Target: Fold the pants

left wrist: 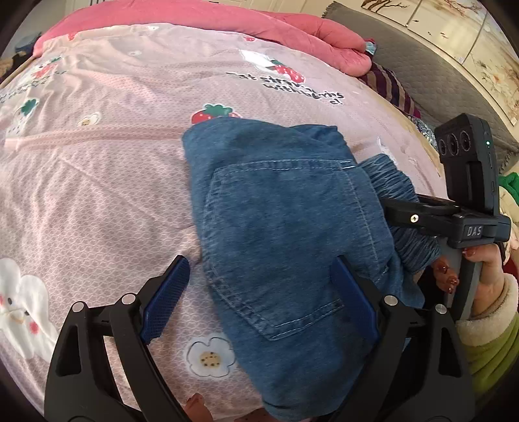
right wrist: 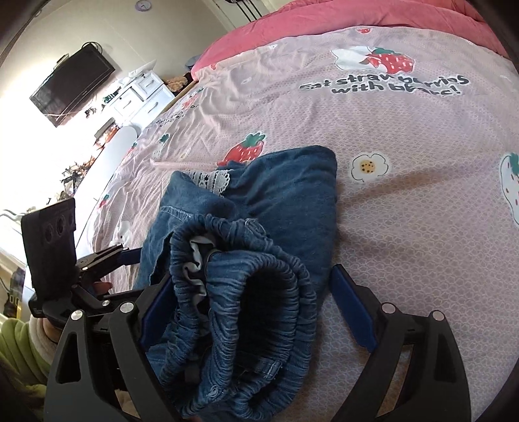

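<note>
Folded blue denim pants [left wrist: 285, 211] lie on the pink strawberry-print bedsheet [left wrist: 97, 168]. My left gripper [left wrist: 259, 292] is open. Its right pad rests over the pocket side of the pants and its left pad is over bare sheet. The pants [right wrist: 285, 201] show their gathered elastic waistband [right wrist: 227, 324] bunched up between the jaws of my right gripper [right wrist: 256, 308], which is open. The waistband brushes its left pad and stands apart from its right pad. In the left wrist view one of the right gripper's fingers [left wrist: 412, 214] lies over the waistband [left wrist: 389, 181]. The left gripper [right wrist: 129, 272] sits at the pants' left edge.
A rolled pink quilt [left wrist: 292, 29] lies along the back of the bed, with a striped cloth [left wrist: 389, 84] at its right edge. Past the bed's left side are a wall TV [right wrist: 71, 87] and white drawers [right wrist: 142, 94]. A hand in a green sleeve [left wrist: 486, 324] holds the right gripper.
</note>
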A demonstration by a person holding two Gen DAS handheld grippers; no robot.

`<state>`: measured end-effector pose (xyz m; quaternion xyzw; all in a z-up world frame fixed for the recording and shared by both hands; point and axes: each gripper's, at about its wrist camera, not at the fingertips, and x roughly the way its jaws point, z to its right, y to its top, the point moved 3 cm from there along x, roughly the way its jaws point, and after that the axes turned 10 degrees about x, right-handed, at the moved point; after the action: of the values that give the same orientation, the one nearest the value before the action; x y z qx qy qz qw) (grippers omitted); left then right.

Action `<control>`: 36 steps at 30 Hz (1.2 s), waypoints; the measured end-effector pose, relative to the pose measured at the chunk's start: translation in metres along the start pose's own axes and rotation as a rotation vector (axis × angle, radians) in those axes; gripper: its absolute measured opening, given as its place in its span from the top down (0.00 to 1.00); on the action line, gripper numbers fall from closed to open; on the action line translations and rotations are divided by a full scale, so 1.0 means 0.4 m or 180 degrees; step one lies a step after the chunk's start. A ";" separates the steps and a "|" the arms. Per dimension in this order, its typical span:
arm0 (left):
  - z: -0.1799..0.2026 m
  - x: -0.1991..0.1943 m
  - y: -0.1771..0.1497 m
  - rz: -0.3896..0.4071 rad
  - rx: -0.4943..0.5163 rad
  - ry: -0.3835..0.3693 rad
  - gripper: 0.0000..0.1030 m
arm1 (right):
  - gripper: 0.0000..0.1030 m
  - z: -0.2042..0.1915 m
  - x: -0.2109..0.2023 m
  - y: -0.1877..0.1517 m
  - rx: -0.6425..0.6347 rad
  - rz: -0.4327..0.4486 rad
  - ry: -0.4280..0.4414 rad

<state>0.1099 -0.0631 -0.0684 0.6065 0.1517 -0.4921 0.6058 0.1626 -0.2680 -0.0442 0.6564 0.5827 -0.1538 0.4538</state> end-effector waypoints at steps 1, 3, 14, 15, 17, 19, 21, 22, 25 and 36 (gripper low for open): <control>0.004 0.002 0.002 -0.0003 0.0005 0.0004 0.21 | 0.14 0.001 0.000 -0.001 0.0002 0.0012 0.0001; 0.005 0.009 0.004 -0.0007 0.0016 0.0017 0.21 | 0.16 0.005 0.000 -0.003 0.0012 0.0038 0.0000; 0.001 0.033 0.011 0.0016 0.0008 0.0025 0.21 | 0.32 0.002 0.009 -0.013 -0.0046 0.0118 -0.0038; 0.001 0.034 0.011 0.0019 0.0004 0.0027 0.21 | 0.33 0.006 0.008 -0.014 -0.0019 0.0124 -0.0022; 0.003 0.036 0.012 0.0034 0.0010 0.0038 0.21 | 0.34 0.017 0.008 -0.014 0.0073 0.0135 0.0037; 0.005 0.037 0.012 0.0048 0.0010 0.0024 0.25 | 0.37 0.021 0.007 -0.014 0.0099 0.0159 0.0032; 0.011 0.035 0.016 0.0080 0.0031 -0.0029 0.38 | 0.46 0.018 0.006 -0.016 0.0089 0.0175 0.0055; 0.018 0.033 0.019 0.0091 0.0067 -0.0036 0.43 | 0.46 0.014 0.005 -0.017 0.0075 0.0186 0.0040; 0.030 0.025 0.023 0.0121 0.0177 0.0025 0.51 | 0.51 0.010 -0.001 -0.017 0.0077 0.0223 0.0039; 0.011 -0.025 0.058 0.0290 0.0229 -0.0003 0.71 | 0.58 -0.075 -0.041 0.017 -0.0211 0.0501 0.0007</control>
<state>0.1215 -0.0680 -0.0458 0.6340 0.1058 -0.4694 0.6054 0.1542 -0.2545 -0.0130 0.6849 0.5346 -0.0977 0.4854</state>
